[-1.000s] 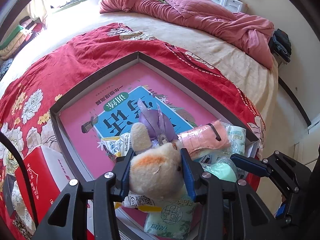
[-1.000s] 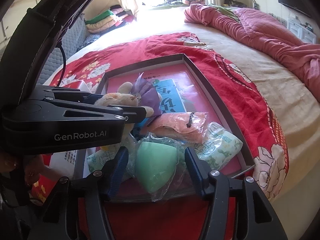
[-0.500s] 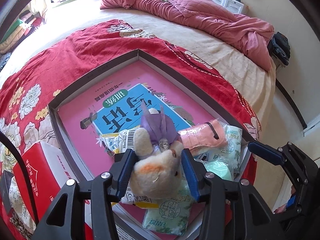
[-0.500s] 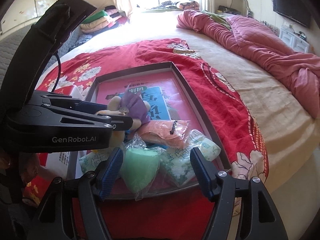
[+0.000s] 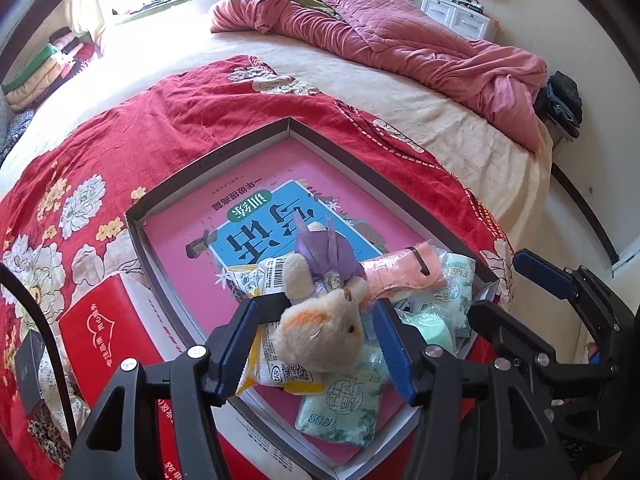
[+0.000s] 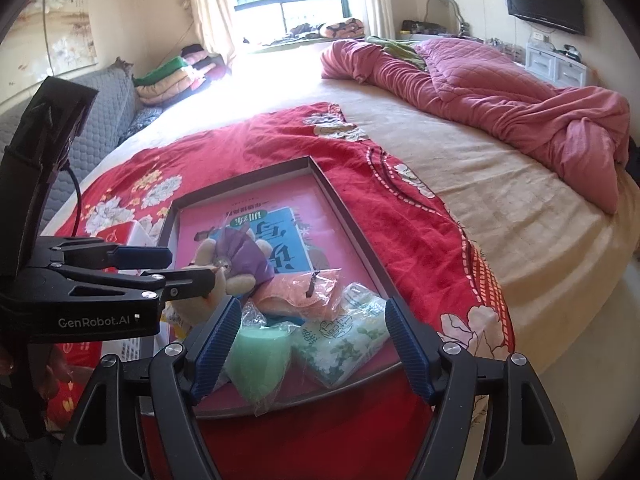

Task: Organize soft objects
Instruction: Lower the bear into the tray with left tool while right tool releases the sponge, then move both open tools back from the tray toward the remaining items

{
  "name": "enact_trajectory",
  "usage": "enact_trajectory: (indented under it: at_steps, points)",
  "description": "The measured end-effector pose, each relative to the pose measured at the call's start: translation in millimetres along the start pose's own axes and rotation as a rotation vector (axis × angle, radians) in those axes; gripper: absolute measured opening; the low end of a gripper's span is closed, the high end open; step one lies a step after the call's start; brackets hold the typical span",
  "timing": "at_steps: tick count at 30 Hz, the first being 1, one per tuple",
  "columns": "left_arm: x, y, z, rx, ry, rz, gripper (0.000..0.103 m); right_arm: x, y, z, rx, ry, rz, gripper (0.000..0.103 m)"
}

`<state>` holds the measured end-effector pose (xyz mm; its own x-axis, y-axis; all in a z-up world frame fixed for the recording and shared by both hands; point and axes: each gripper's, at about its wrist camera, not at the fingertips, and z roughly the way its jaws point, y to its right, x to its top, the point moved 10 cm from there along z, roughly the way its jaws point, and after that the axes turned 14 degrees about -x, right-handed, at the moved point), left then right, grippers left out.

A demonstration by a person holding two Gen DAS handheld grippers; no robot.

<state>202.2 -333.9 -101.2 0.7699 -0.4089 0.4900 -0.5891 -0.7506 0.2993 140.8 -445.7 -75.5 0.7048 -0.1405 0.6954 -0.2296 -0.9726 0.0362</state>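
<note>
- Shallow box tray (image 5: 208,160) lies on the red floral blanket (image 5: 192,112) over the bed; a pink-and-blue book (image 5: 240,224) lines its bottom.
- The soft things are already gathered at the tray's near end: plush toy (image 5: 320,336) with a purple cloth piece (image 5: 328,252), yellow snack packet (image 5: 276,372), peach pouch in plastic (image 5: 404,272), green-printed tissue packs (image 5: 344,404), and a mint-green item in a clear bag (image 6: 260,352).
- Left gripper (image 5: 316,344): jaws are opening around the plush toy. The toy sits between them on the pile, with a gap showing at the left pad; I judge it released.
- Right gripper (image 6: 312,344): jaws are opening wide over the mint-green item and a tissue pack, touching neither as far as I can tell.
- Judgement: the placing looks nearly done; the pile is crowded and overlapping, so tidying or spreading may remain.
- A red carton (image 5: 108,332) sits outside the tray on the near left; whether it belongs to the task I cannot tell.
</note>
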Motion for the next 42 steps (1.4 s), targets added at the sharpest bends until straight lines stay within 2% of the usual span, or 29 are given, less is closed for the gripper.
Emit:
enact_trajectory:
  at_steps: [7, 23, 36, 42]
  points:
    - [-2, 3, -20, 0.015, 0.033, 0.004, 0.064, 9, 3, -8, 0.018, 0.019, 0.063, 0.077]
    - [-21, 5, -59, 0.056, 0.075, 0.005, 0.069, 20, -7, -32, 0.041, 0.058, 0.084, 0.077]
    - [-48, -19, -111, 0.110, 0.115, -0.044, 0.070, 34, -45, -68, 0.070, 0.116, 0.011, 0.077]
    - [-60, -36, -142, 0.178, 0.143, -0.058, 0.070, 37, -68, -86, 0.096, 0.137, -0.033, 0.077]
